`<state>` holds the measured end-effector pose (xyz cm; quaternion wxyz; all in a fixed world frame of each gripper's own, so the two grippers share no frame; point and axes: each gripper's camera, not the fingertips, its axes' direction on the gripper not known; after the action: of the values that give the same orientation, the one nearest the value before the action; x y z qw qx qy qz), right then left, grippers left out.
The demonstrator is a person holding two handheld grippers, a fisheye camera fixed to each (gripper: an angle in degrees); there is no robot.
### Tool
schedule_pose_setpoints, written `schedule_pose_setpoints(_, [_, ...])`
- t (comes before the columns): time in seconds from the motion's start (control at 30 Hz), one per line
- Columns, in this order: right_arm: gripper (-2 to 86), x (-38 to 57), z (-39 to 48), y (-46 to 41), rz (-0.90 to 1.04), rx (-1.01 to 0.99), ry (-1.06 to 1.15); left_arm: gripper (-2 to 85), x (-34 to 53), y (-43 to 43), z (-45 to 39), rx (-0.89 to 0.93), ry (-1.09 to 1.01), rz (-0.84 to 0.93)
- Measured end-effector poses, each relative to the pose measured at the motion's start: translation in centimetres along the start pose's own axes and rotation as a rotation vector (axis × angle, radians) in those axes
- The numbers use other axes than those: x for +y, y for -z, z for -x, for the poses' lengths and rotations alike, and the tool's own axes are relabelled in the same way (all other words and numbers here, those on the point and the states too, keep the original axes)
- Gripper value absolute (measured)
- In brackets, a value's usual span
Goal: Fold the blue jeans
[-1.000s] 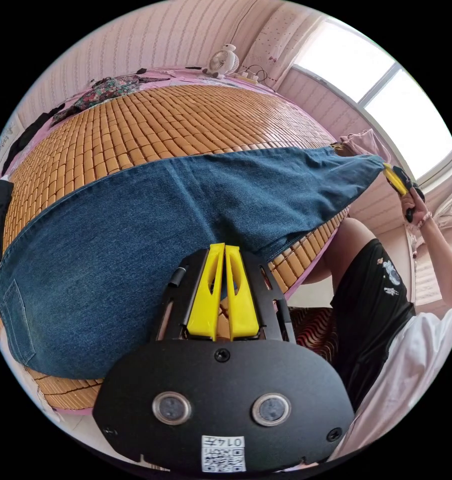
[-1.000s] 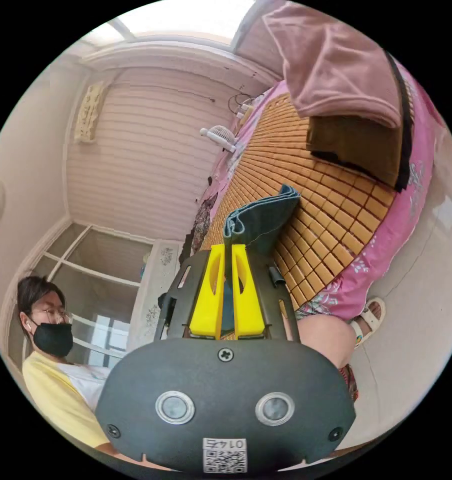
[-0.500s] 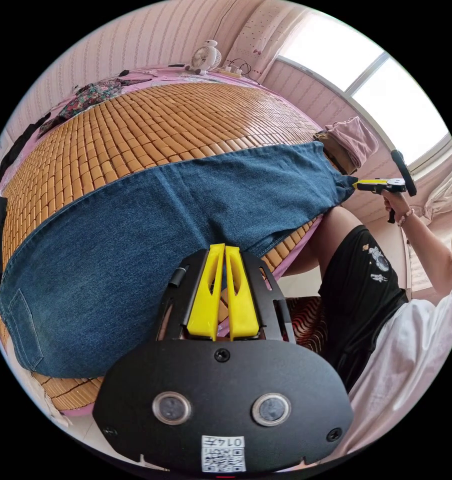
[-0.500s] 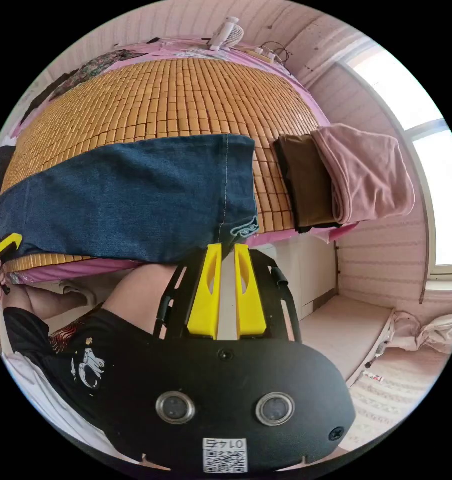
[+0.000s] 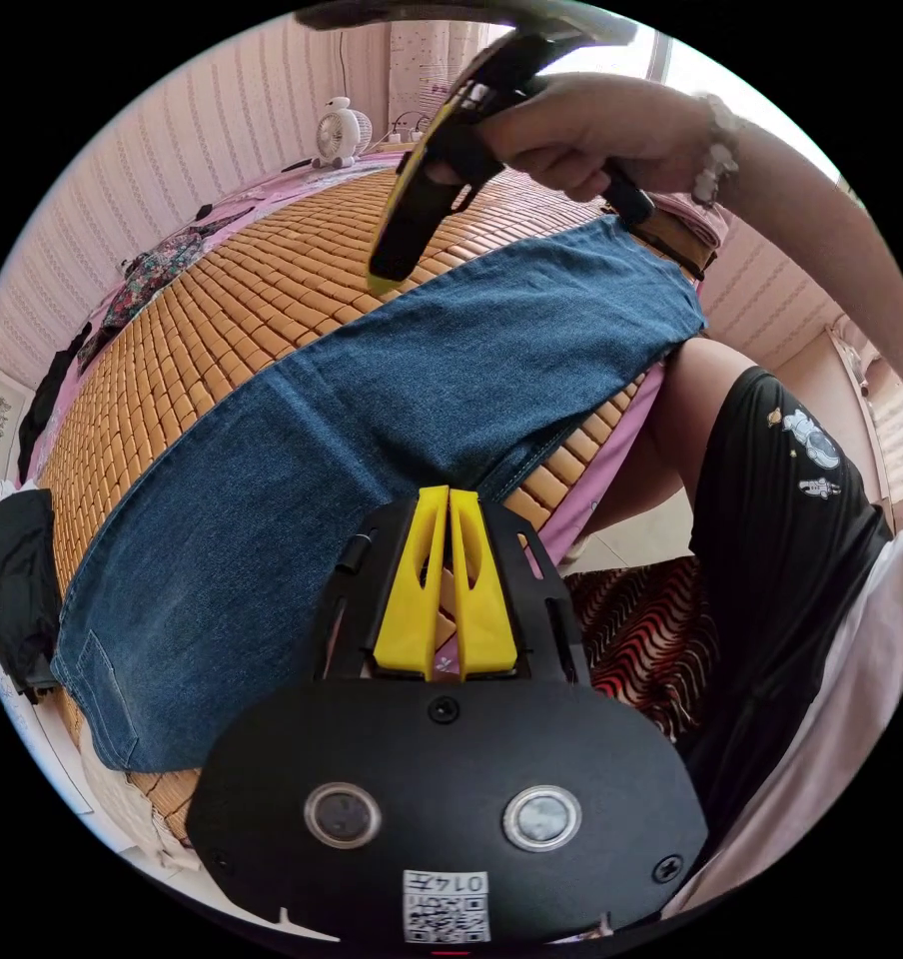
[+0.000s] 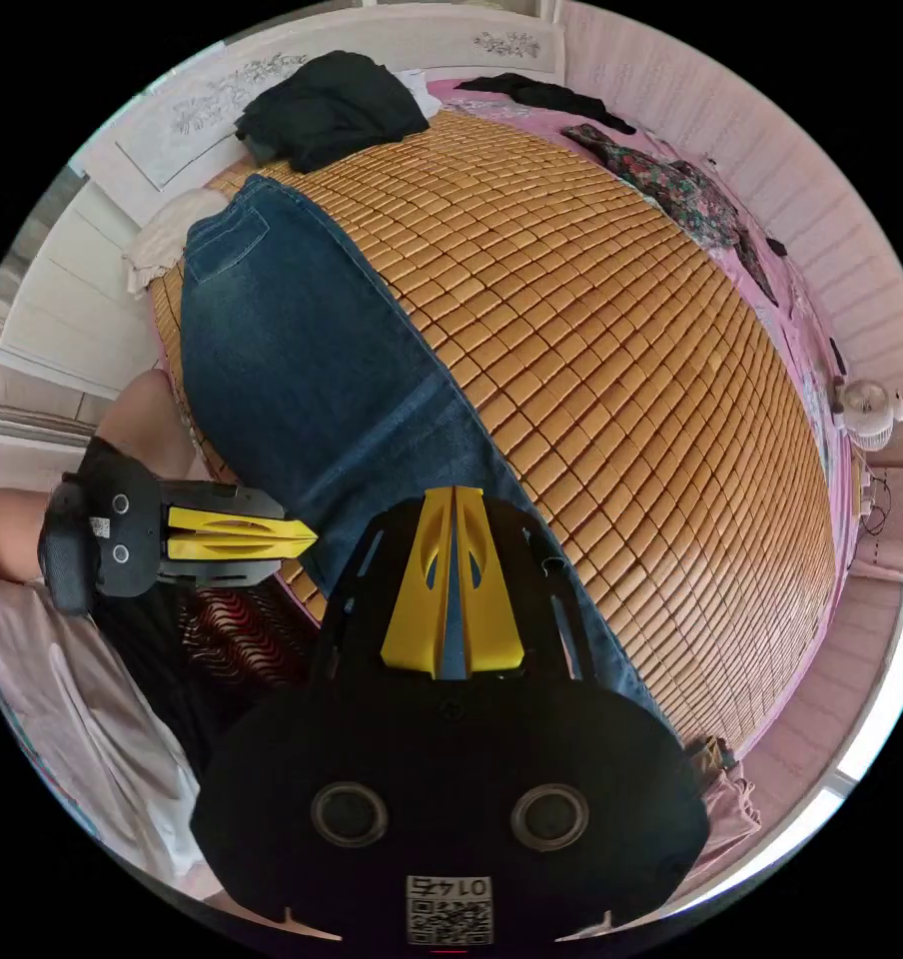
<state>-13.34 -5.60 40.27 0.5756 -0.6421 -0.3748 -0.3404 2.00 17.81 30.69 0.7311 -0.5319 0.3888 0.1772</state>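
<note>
Blue jeans [image 5: 392, 400]: lie flat along the near edge of your bamboo mat [image 6: 611, 330].
Left gripper [image 5: 449, 494]: yours, jaws pressed together, empty, beside the jeans' edge.
Right gripper [image 6: 455, 494]: yours, jaws closed, above the jeans; grip uncertain.

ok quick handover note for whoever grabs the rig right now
Left tool: jaws shut, holding nothing, at the near edge of the bed just off the blue jeans.
Right tool: jaws shut, empty, above the jeans partway along the leg; in the left gripper view it hovers over their far edge.
Jeans: laid flat lengthwise on the bamboo mat, legs stacked, waist toward the black garment.
Done: folded in half lengthwise, laid out.
Left: cross folds, hem toward waist.
</note>
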Motion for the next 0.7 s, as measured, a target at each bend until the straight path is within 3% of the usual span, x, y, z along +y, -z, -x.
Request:
schedule_pose_setpoints(0.13, [-0.3,-8.6,1.4,-4.8,0.218,0.089,0.098,-0.7,0.0,-0.9,-0.9,-0.007,0.019,-0.009])
schedule_pose_setpoints(0.23, [-0.3,-12.0,0.9,-4.9,0.279,0.063,0.119,-0.7,0.0,-1.6,-2.2,-0.043,-0.049,-0.020])
schedule_pose_setpoints(0.37, [-0.3,-15.4,-0.6,-5.2,0.340,-0.020,0.108,-0.7,-1.2,-2.0,-2.3,-0.005,-0.088,0.047])
schedule_pose_setpoints(0.53, [-0.4,-18.8,1.7,-6.0,0.381,0.134,0.251,-0.7,-4.1,-1.9,-0.8,-0.068,-0.012,0.025])
schedule_pose_setpoints(0.7, [-0.4,-21.5,0.9,-6.7,0.427,0.123,0.217,-0.7,-5.7,-5.3,-0.7,-0.083,-0.022,0.164])
